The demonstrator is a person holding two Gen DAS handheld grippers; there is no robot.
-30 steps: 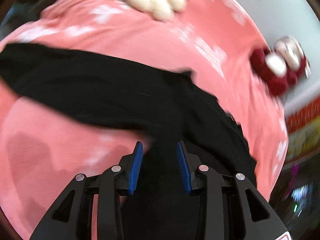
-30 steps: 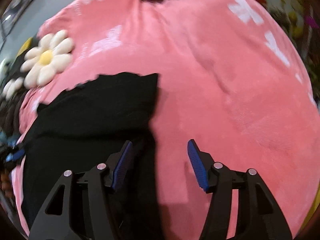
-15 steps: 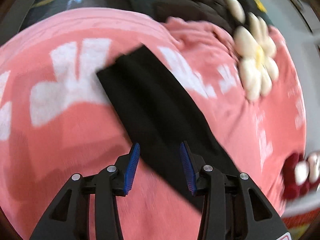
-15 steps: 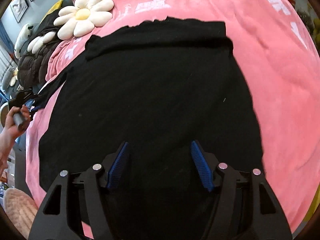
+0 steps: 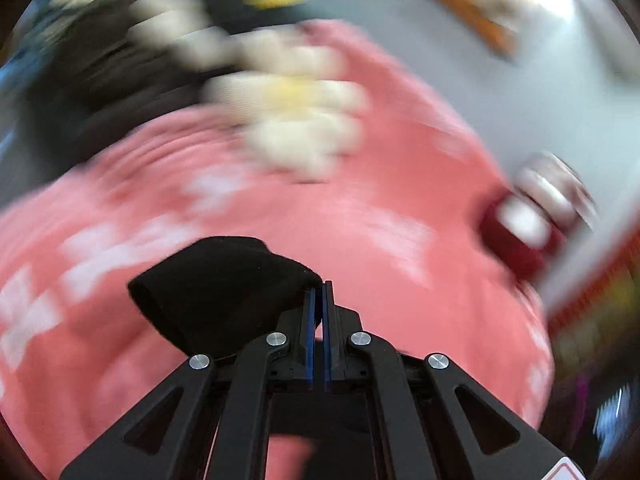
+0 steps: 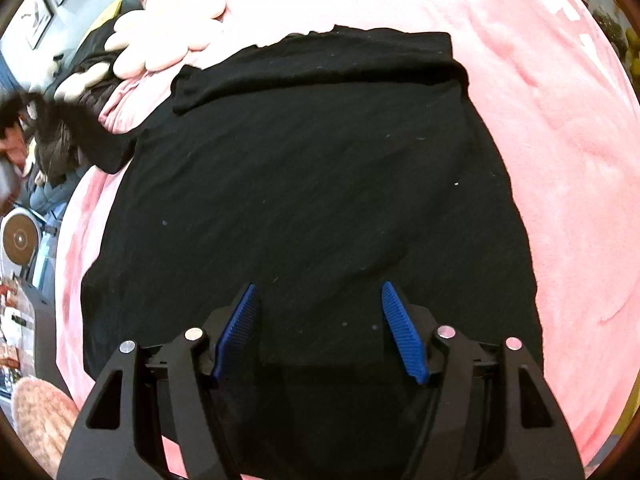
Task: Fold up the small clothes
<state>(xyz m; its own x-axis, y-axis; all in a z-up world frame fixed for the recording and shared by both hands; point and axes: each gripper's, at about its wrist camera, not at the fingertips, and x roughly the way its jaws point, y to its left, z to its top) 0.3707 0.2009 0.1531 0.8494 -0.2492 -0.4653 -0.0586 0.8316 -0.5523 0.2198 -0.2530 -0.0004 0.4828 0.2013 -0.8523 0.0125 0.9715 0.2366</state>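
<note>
One black garment (image 6: 312,184) lay flat on a pink blanket (image 6: 568,152), its long axis running away from the right gripper (image 6: 320,328), with bare blanket along its right edge. That gripper's jaws were spread above the near hem. The left gripper (image 5: 319,312) had its jaws pressed together, pinching a lifted black corner. One flower cushion (image 5: 288,116) lay beyond, blurred.
</note>
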